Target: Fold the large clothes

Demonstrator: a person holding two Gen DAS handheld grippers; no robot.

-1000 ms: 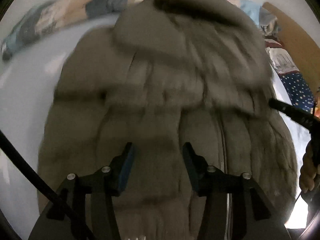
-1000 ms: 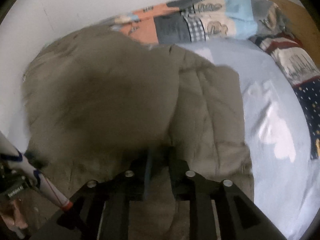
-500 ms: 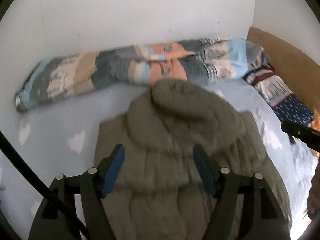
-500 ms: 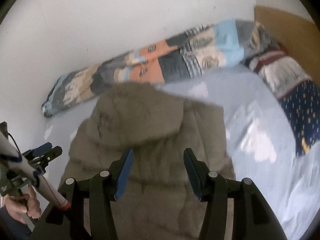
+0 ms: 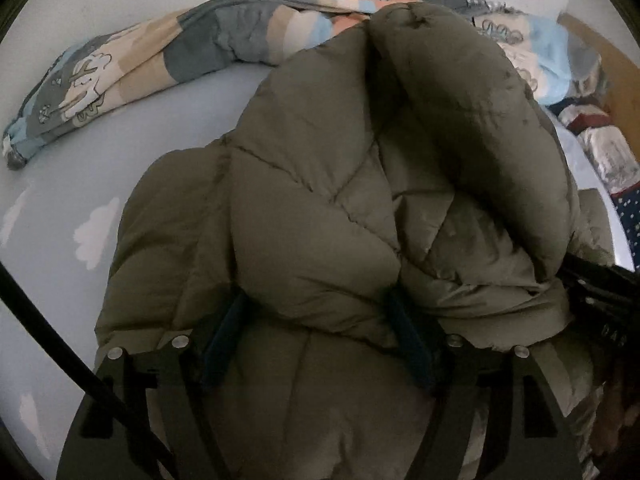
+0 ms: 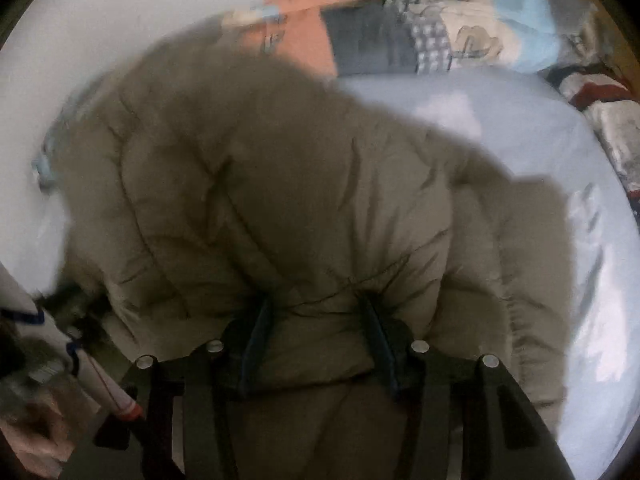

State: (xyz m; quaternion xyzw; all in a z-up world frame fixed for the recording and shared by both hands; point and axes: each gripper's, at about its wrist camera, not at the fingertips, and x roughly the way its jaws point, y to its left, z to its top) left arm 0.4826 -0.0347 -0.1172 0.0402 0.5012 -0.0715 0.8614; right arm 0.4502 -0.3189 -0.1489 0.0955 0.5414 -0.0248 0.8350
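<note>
Half a second ago your hand-held grippers hung spread above the coat (image 5: 320, 208); now the left (image 5: 320, 340) is opening and the right (image 6: 316, 340) closing, each around padding, the coat bunched on the bed (image 5: 60, 220).

Two fisheye views, each from a camera just behind a pair of jaws, looking steeply down along them. The left wrist view sits very close above an olive puffer jacket (image 5: 352, 208) that bulges up between and beyond its jaws, filling most of the frame. The right wrist view is equally close and blurred, with the same jacket (image 6: 280, 200) bunched between its jaws. Both views share the pale blue bed (image 5: 60, 208) (image 6: 520, 140) and, far beyond the jaws, a patchwork quilt (image 5: 160, 56) (image 6: 420, 28) against a white wall.
</note>
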